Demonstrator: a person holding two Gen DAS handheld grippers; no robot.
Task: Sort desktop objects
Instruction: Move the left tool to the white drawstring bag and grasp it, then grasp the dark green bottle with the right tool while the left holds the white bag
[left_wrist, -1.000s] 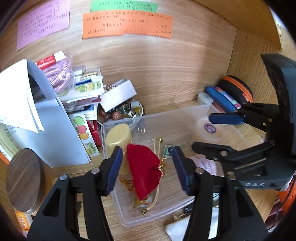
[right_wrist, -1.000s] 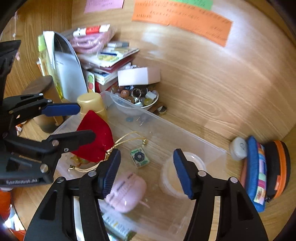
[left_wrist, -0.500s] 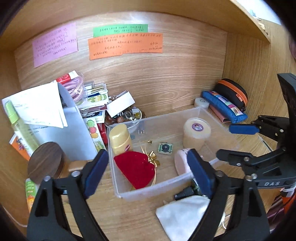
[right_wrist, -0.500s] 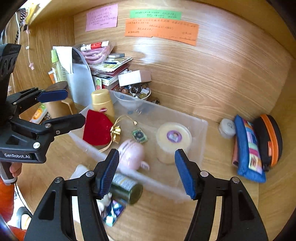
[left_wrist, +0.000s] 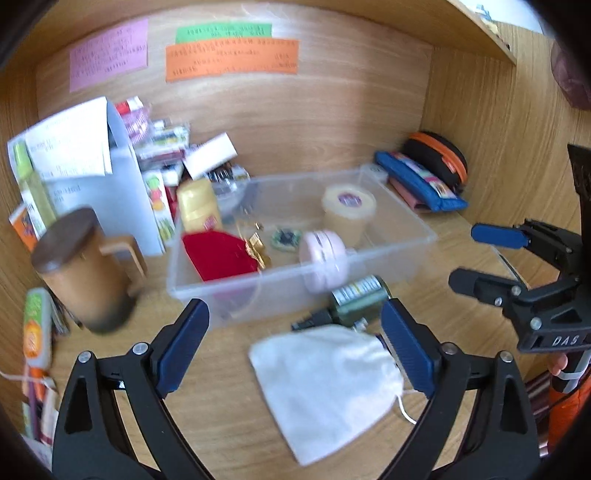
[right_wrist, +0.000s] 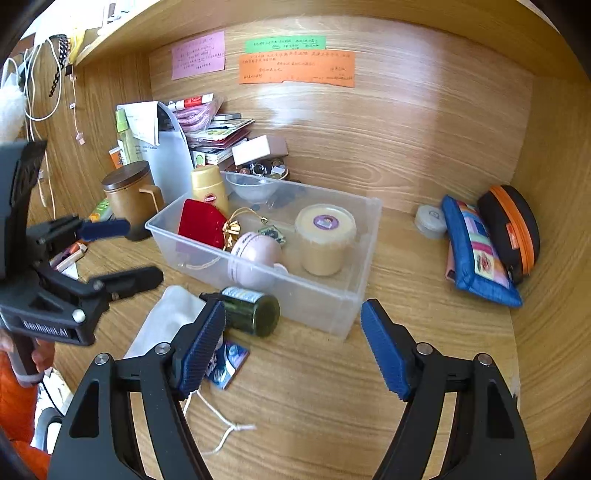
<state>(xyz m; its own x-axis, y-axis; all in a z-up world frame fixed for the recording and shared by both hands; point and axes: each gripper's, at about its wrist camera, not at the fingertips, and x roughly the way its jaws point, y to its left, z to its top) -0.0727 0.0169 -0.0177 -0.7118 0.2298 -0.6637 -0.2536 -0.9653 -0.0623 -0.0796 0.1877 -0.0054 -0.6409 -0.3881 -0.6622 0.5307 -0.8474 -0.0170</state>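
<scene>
Desk niche of pale wood veneer, seen from both wrist cameras. A clear rectangular plastic bin (right_wrist: 334, 295) stands on the wooden desktop (right_wrist: 332, 398) and holds a red velvet drawstring pouch (right_wrist: 201, 223) with gold cord, a gold-capped bottle (right_wrist: 208, 186), a pink round case (right_wrist: 255, 258), a small dark patterned tile (left_wrist: 286, 238) and a cream cylindrical tub (right_wrist: 325, 240) with a purple label. Just in front of the bin lie a dark green glass bottle (right_wrist: 251, 312) on its side, a white cloth drawstring bag (left_wrist: 325, 380) and a small blue printed packet (right_wrist: 227, 363). The left gripper (left_wrist: 295, 343) hovers above the white bag, jaws opening and wide apart, nothing pressed between the pads. The right gripper (right_wrist: 293, 341) hangs before the bin's near corner, jaws opening, nothing grasped. To the left stand a brown mug with a dark wooden lid (right_wrist: 131, 195) and a grey file holder (right_wrist: 171, 155) stuffed with papers. Against the right wall lean a blue patchwork pencil case (right_wrist: 476, 251) and a black case with orange zip (right_wrist: 511, 225). Pink (right_wrist: 197, 55), green (right_wrist: 286, 43) and orange (right_wrist: 297, 68) notes are stuck on the back panel.
</scene>
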